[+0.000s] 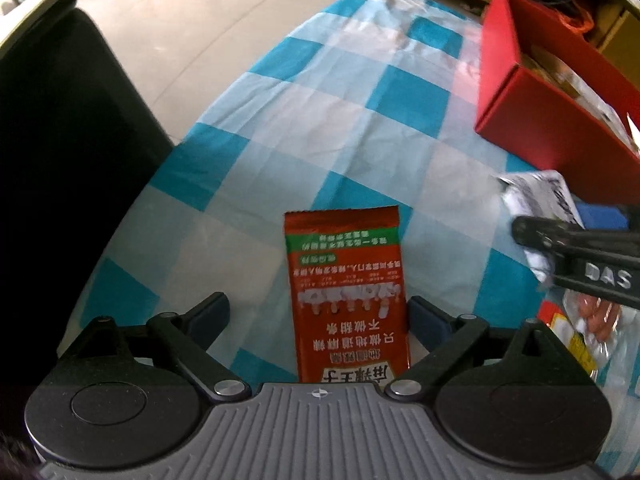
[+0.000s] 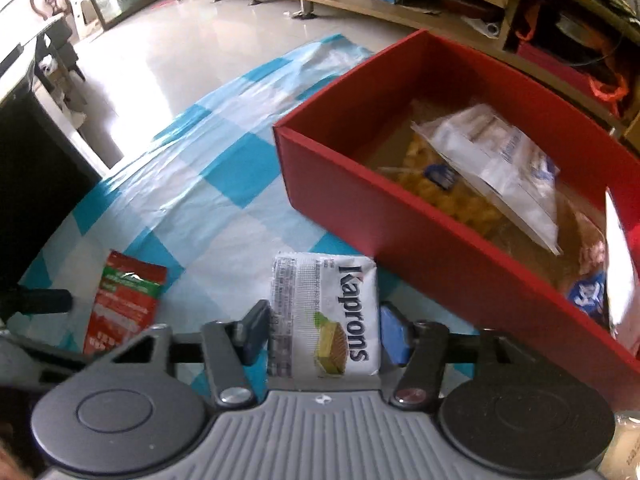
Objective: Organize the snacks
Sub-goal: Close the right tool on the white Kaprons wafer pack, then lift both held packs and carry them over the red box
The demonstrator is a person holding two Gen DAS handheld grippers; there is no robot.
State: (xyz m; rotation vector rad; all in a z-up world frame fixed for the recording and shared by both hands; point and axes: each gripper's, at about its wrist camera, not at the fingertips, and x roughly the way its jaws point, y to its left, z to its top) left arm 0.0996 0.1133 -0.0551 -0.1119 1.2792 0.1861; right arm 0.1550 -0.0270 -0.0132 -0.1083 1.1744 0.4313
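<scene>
The left gripper [image 1: 318,316] is spread wide w/ the red spicy-snack packet [image 1: 347,292] flat on the blue-and-white checked cloth [image 1: 348,120] between its fingers, not pinched. The right gripper [image 2: 322,330] has the white Kaprons wafer pack [image 2: 325,314] between its fingers, pads at both sides; can't tell if it's squeezing. The red box [image 2: 384,216] sits right behind the wafer pack, toward the cloth's far right edge, w/ a white bag [image 2: 504,164] & yellow snacks [image 2: 432,184] inside. A black chair [image 1: 60,152] is off the cloth's left edge.

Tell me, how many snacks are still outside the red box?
2 clearly: a red packet between the left gripper's open fingers, a white wafer pack in the right gripper. Blurry wrappers at the edge may be more.
</scene>
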